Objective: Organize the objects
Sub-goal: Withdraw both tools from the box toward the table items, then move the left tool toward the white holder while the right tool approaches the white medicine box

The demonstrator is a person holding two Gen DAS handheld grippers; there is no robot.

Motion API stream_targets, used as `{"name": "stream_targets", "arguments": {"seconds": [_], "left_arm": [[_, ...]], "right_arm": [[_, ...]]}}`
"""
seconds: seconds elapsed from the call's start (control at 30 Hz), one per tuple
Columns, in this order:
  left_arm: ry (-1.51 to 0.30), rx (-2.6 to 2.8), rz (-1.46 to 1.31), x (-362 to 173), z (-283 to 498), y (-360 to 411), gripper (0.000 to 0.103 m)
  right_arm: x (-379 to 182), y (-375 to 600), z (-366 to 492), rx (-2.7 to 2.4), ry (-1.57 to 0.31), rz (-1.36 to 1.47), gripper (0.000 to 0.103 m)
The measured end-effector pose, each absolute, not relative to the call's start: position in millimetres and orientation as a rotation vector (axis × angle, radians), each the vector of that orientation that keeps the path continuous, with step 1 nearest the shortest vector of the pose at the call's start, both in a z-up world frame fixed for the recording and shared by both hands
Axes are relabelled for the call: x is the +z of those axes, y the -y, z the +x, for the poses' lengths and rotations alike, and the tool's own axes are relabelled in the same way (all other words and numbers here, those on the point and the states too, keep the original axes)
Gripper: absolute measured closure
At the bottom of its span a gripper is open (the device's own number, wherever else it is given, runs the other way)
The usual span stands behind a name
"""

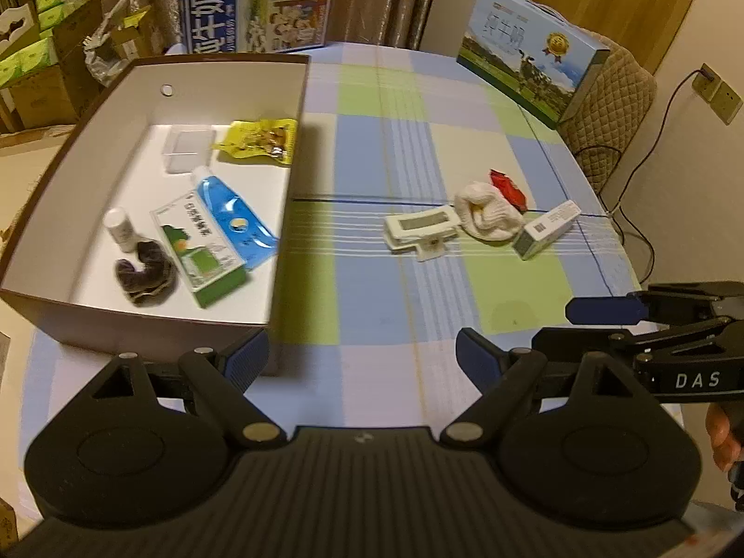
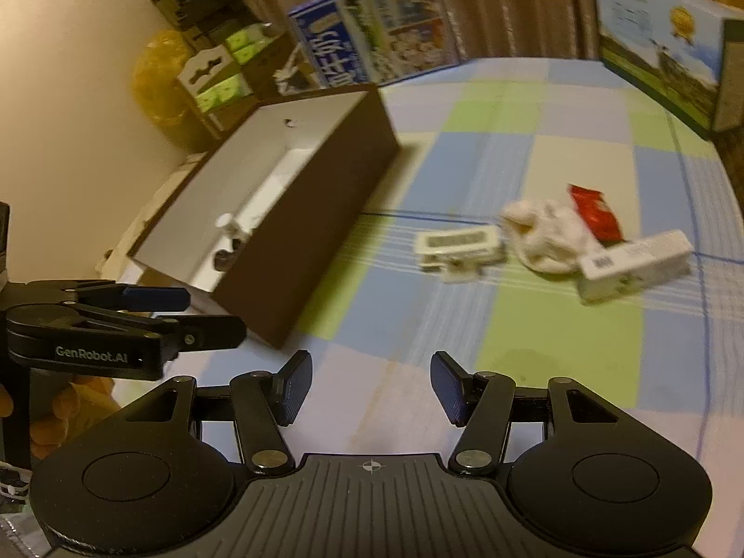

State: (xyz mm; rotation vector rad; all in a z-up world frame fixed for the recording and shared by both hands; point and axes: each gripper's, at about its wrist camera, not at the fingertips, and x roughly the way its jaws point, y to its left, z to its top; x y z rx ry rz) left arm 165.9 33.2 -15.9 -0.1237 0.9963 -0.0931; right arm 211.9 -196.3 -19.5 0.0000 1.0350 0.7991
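A brown box with white inside (image 1: 297,93) (image 2: 325,214) stands at the table's left. It holds a blue pouch (image 1: 232,214), a green carton (image 1: 200,251), a yellow packet (image 1: 260,139), a white bottle (image 1: 118,228), a clear case (image 1: 186,146) and a dark scrunchie (image 1: 144,274). On the cloth lie a white clip-on display (image 1: 418,228) (image 2: 458,246), a white sock (image 1: 488,214) (image 2: 544,237), a red packet (image 1: 509,186) (image 2: 595,214) and a small white carton (image 1: 548,228) (image 2: 632,265). My left gripper (image 1: 362,362) is open and empty by the box's near corner. My right gripper (image 2: 369,388) is open and empty above the cloth.
The checked tablecloth (image 1: 395,149) covers a round table. Two milk cartons stand at the far edge, one at the left (image 1: 255,0) and one at the right (image 1: 530,56). A padded chair (image 1: 614,107) and wall socket (image 1: 716,90) are at the right. Stacked boxes (image 1: 42,60) stand at the left.
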Motion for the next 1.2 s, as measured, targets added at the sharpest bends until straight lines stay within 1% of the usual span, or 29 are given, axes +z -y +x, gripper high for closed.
{"name": "stream_targets", "arguments": {"seconds": [0.33, 0.57, 1.03, 1.2], "left_arm": [[-1.004, -0.164, -0.067, -27, 187, 12, 0.018], [-0.983, -0.237, -0.004, -34, 216, 36, 0.019], [-0.995, -0.342, 0.162, -58, 281, 60, 0.02], [-1.023, -0.396, 0.239, -75, 306, 68, 0.024]], "right_arm": [[-28, 256, 229, 0.636, -1.058, 0.058, 0.049], [-35, 286, 241, 0.542, -1.079, 0.105, 0.049], [-50, 315, 263, 0.423, -1.116, 0.183, 0.049], [-57, 319, 268, 0.397, -1.137, 0.198, 0.049]]}}
